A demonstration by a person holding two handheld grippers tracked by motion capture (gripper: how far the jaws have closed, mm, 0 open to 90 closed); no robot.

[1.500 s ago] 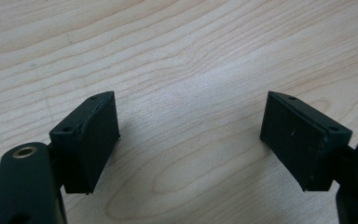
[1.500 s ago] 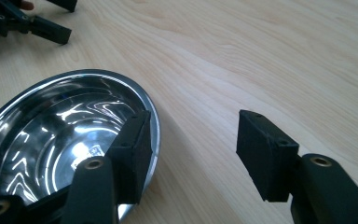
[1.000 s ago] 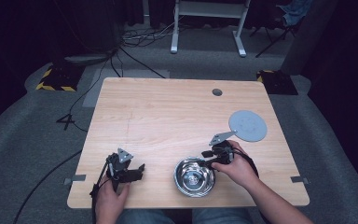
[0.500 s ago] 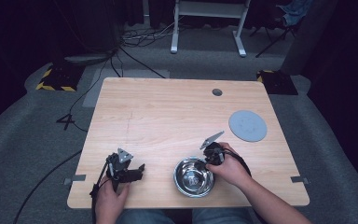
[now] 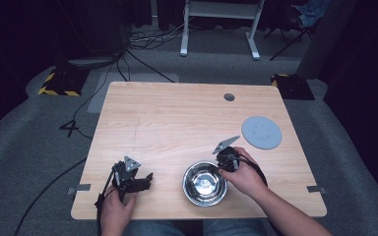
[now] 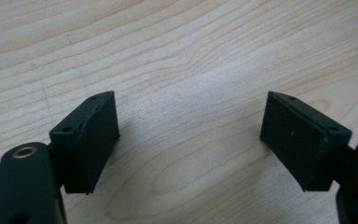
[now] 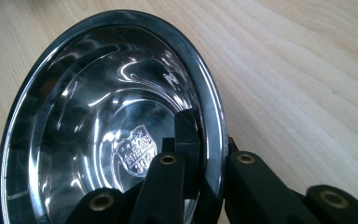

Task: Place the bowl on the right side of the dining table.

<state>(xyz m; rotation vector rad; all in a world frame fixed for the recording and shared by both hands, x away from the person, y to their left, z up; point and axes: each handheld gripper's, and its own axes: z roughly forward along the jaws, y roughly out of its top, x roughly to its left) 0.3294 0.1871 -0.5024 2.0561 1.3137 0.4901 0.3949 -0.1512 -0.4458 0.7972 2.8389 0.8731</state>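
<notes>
A shiny steel bowl [image 5: 204,183] stands near the table's front edge, right of centre. My right gripper [image 5: 222,167] is at the bowl's right rim. Its jaws have just been closing and now pinch that rim. In the right gripper view one jaw is inside the bowl [image 7: 112,121] and the other outside, so the right gripper [image 7: 209,140] is shut on the rim. My left gripper [image 5: 145,181] rests at the front left of the table. In the left gripper view the left gripper [image 6: 189,135] stands open over bare wood, with nothing between its pads.
A flat grey disc [image 5: 261,132] lies on the wooden table [image 5: 177,123] to the right, beyond the right hand. A small round hole [image 5: 229,97] sits near the far edge. Cables and a stand's feet lie on the floor behind.
The right hand has shifted slightly left toward the bowl and its gripper has closed on the rim. The left hand and gripper have stayed where they were.
</notes>
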